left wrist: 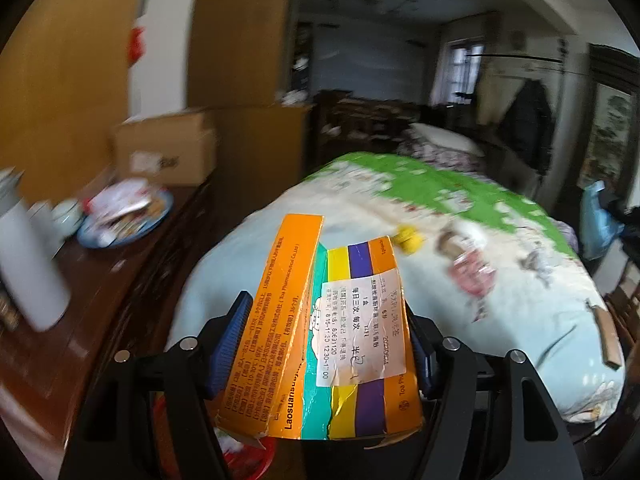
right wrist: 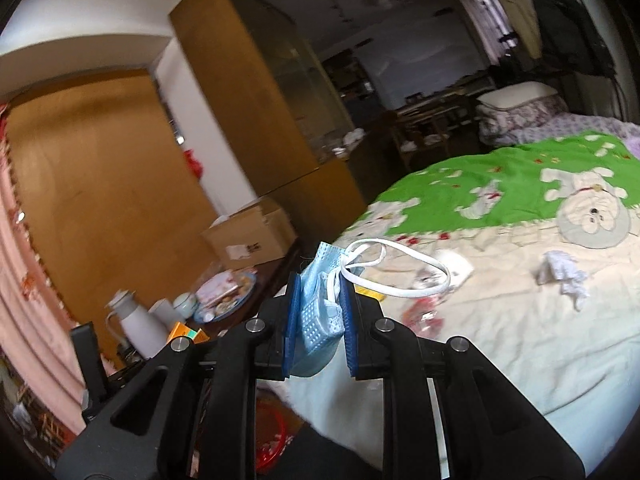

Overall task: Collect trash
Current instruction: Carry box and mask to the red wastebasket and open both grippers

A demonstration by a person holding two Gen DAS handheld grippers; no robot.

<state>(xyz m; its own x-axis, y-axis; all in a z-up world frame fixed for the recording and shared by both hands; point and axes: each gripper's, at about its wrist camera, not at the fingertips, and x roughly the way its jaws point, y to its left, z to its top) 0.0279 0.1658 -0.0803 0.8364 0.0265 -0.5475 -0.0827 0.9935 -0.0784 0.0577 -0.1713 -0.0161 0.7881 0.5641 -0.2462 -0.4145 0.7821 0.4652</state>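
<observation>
Right wrist view: a soft, light face mask (right wrist: 318, 312) is pinched mid-fold by the right gripper (right wrist: 320, 320) (loop dangling toward 2 o'clock), while the left gripper (left wrist: 324, 344) is clamped on a crushable medicine carton (left wrist: 320, 336).

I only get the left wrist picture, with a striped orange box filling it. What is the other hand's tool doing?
Observer: The right tool is shut on a crumpled blue face mask, white ear loops dangling.
Operator: Any rubbish on the bed that I miss?
Observer: Yes, a crumpled white tissue lies on the cream part of the quilt.
Operator: Where might it all go?
Observer: Perhaps a red basin on the floor beside the bed, below the tools.
</observation>
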